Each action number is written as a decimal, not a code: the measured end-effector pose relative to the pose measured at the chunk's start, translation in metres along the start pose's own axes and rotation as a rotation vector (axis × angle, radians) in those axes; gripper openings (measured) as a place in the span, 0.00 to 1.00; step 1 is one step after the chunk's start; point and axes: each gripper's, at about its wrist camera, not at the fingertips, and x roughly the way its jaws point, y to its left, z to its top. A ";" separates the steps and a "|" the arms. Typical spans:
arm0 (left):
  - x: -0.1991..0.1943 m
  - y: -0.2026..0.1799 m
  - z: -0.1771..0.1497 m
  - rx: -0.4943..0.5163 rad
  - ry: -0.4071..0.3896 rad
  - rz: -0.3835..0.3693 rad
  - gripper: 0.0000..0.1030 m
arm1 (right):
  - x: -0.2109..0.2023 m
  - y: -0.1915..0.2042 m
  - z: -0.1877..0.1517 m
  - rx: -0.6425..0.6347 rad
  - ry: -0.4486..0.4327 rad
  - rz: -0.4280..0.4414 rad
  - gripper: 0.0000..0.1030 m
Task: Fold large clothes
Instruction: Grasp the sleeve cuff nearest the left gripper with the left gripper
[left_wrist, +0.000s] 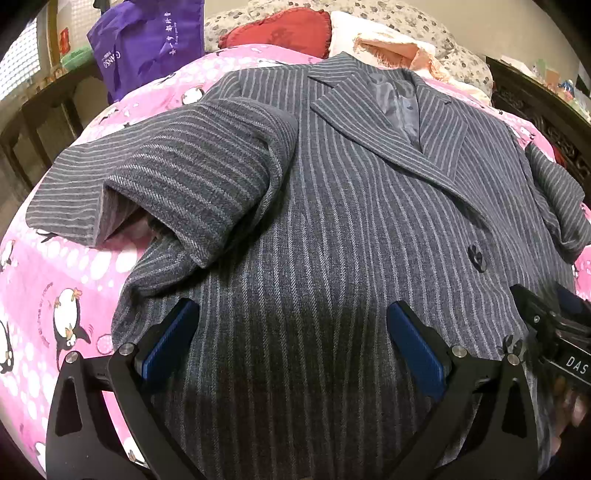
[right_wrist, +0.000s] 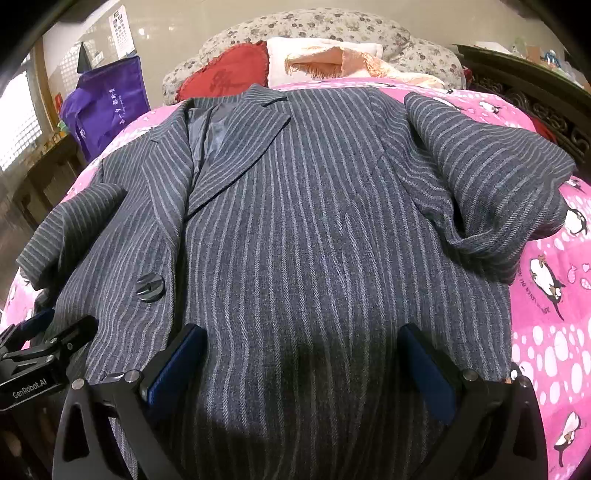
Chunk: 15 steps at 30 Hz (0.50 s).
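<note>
A large grey pinstriped jacket (left_wrist: 332, 206) (right_wrist: 314, 221) lies face up on a pink penguin-print bedspread (left_wrist: 55, 280) (right_wrist: 554, 295), lapels at the far end. Its left sleeve (left_wrist: 166, 184) is bent back onto itself; the other sleeve (right_wrist: 491, 177) is bunched at the right side. A dark button (right_wrist: 149, 285) (left_wrist: 476, 256) sits on the front. My left gripper (left_wrist: 291, 339) hovers open over the jacket's lower left part, blue pads wide apart. My right gripper (right_wrist: 303, 363) is open over the lower right part. Neither holds cloth. Each gripper's body shows at the edge of the other view.
At the head of the bed lie a red cushion (right_wrist: 229, 75), a white and peach blanket (right_wrist: 332, 59) and a floral pillow (right_wrist: 325, 26). A purple bag (left_wrist: 147, 40) stands at the far left by a wooden table (left_wrist: 44, 110). Dark carved furniture (right_wrist: 535, 96) lines the right side.
</note>
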 end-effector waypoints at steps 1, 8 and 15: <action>0.000 -0.001 0.000 0.003 -0.003 0.004 1.00 | 0.000 0.000 -0.001 0.000 0.000 0.000 1.00; 0.002 -0.001 0.000 -0.018 0.010 -0.013 1.00 | 0.000 0.000 0.000 0.001 0.001 0.002 1.00; -0.020 0.023 0.008 -0.028 0.037 -0.136 1.00 | -0.005 -0.002 -0.005 -0.015 0.035 0.014 1.00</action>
